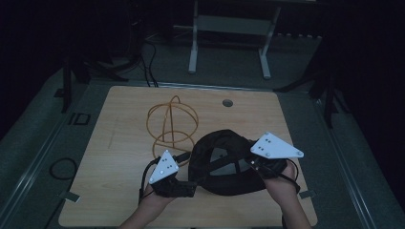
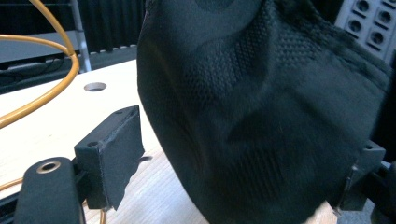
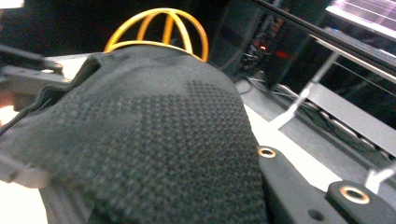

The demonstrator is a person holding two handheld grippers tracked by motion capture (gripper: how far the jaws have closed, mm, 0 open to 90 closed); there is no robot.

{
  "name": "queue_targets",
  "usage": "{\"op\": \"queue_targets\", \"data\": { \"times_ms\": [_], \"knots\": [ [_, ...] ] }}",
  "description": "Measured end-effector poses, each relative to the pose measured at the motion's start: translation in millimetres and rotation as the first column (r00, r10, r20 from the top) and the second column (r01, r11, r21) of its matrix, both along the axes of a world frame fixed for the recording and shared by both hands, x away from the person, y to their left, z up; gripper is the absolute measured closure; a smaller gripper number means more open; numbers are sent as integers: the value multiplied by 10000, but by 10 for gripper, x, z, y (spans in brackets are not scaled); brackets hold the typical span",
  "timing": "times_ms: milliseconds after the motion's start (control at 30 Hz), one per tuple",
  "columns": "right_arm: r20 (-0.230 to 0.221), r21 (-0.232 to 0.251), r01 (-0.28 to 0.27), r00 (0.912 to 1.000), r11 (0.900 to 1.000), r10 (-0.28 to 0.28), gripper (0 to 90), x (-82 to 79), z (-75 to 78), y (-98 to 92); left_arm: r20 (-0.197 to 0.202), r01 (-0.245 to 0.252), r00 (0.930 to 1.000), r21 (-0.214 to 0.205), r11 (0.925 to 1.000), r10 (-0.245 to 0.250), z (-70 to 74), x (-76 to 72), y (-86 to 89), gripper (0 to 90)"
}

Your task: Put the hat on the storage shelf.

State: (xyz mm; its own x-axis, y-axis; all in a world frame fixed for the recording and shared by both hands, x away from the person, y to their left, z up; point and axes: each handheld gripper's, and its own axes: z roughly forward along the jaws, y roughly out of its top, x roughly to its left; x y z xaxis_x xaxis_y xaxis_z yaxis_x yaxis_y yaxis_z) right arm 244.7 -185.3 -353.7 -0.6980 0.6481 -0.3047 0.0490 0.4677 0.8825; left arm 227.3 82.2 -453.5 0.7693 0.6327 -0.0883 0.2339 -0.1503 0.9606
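Black knitted cap [image 1: 224, 164] lies open side up on the wooden surface [image 1: 119, 157], near its front edge, between the two hand-held grippers. Left hand-held gripper [image 1: 190, 187] sits at the cap's left rim. In the left gripper view, its jaws stand apart with the cap fabric [image 2: 261, 112] hanging between them; the left pad [image 2: 119, 149] is clear of the fabric, and contact at the right jaw cannot be determined. Right hand-held gripper [image 1: 253, 164] is clamped on the cap's right rim, and in the right gripper view the fabric [image 3: 149, 154] covers its jaws. Orange wire frame [image 1: 171, 125], built of rounded hoops, stands on the surface just behind the cap, toward the left. A round hole [image 1: 227, 102] is set in the surface near its far edge.
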Motion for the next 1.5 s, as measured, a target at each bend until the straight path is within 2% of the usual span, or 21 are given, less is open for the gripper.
{"op": "queue_targets", "data": {
  "times_ms": [67,233,300,400,467,567,600,667,833,1100,1200,1400,1500],
  "knots": [
    [38,-79,-402,9992,9992,402,890,-19,-14,12,46,-104,9999,-78,9999,104,6,-11,11,220],
    [3,-20,-626,9980,9980,626,890,-42,-40,-3,282,-353,9989,-369,9987,363,44,-33,46,393],
    [-78,2,-661,9978,9978,661,890,-44,-51,-13,213,-391,9990,-639,9972,405,58,-25,72,464],
    [-205,128,-812,9965,9966,814,890,-53,-66,-27,226,-589,9979,-787,9952,609,78,-16,93,559],
    [-247,218,-854,9960,9961,859,890,-52,-76,-34,301,-782,9963,-795,9938,808,91,-17,91,644],
    [-379,298,-795,9960,9964,806,890,-40,-99,-33,459,-1116,9923,-692,9913,1150,120,-27,91,836],
    [-423,263,-803,9958,9964,814,889,-40,-111,-27,430,-1264,9906,-680,9896,1295,137,-28,90,865],
    [-520,327,-756,9957,9966,772,890,-39,-136,-23,366,-1376,9894,-792,9873,1409,161,-15,100,876],
    [-770,530,-617,9949,9967,657,888,-45,-213,-33,444,-1468,9877,-658,9870,1499,208,3,99,882],
    [-949,911,-503,9937,9946,589,877,-86,-296,-95,600,-1198,9905,-662,9906,1238,265,-13,66,884],
    [-1029,1127,-401,9933,9928,518,847,-123,-361,-162,688,-1026,9919,-622,9928,1068,373,-3,11,885],
    [-1058,1516,-291,9934,9880,455,678,-183,-423,-237,921,-987,9904,-548,9936,1035,504,8,-53,885],
    [-1193,1716,-425,9908,9842,636,539,-201,-434,-272,946,-945,9905,-625,9936,1001,544,0,-75,885]
  ]
}}
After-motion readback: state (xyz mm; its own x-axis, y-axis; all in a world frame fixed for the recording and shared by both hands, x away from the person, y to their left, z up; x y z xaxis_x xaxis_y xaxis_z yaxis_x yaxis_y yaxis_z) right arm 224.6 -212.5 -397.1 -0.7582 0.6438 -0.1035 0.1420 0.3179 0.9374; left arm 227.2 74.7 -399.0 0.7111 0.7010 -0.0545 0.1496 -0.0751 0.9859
